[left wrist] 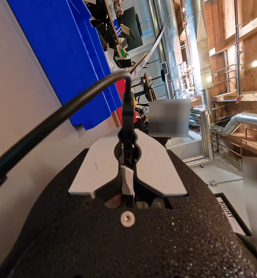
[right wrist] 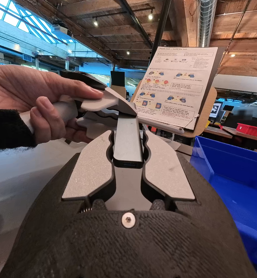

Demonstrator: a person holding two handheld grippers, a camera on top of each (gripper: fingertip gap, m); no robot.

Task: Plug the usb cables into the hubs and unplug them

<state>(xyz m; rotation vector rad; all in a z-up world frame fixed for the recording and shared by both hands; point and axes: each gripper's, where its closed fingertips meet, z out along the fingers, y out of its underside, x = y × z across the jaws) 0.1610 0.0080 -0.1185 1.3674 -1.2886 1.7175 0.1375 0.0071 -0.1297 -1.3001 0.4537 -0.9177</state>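
In the left wrist view my left gripper (left wrist: 127,133) is shut on a black USB hub (left wrist: 127,114), held edge-on with its row of ports facing me. The hub's black cable (left wrist: 73,103) leaves its far end and curves back to the lower left. In the right wrist view my right gripper (right wrist: 128,135) is shut on a grey hub (right wrist: 127,142), whose near end shows one empty port. The left gripper (right wrist: 121,116), held by a hand (right wrist: 42,96), has its fingertips at that hub's far end. I cannot tell what it holds there.
A blue bin stands at the right (right wrist: 230,173) and also shows in the left wrist view (left wrist: 64,52). A wooden stand with a printed sheet (right wrist: 177,84) is behind the hub. The white table (right wrist: 19,173) lies to the left. A red tray (right wrist: 252,130) sits far right. Both grippers' tips are close together, under 4 cm apart.
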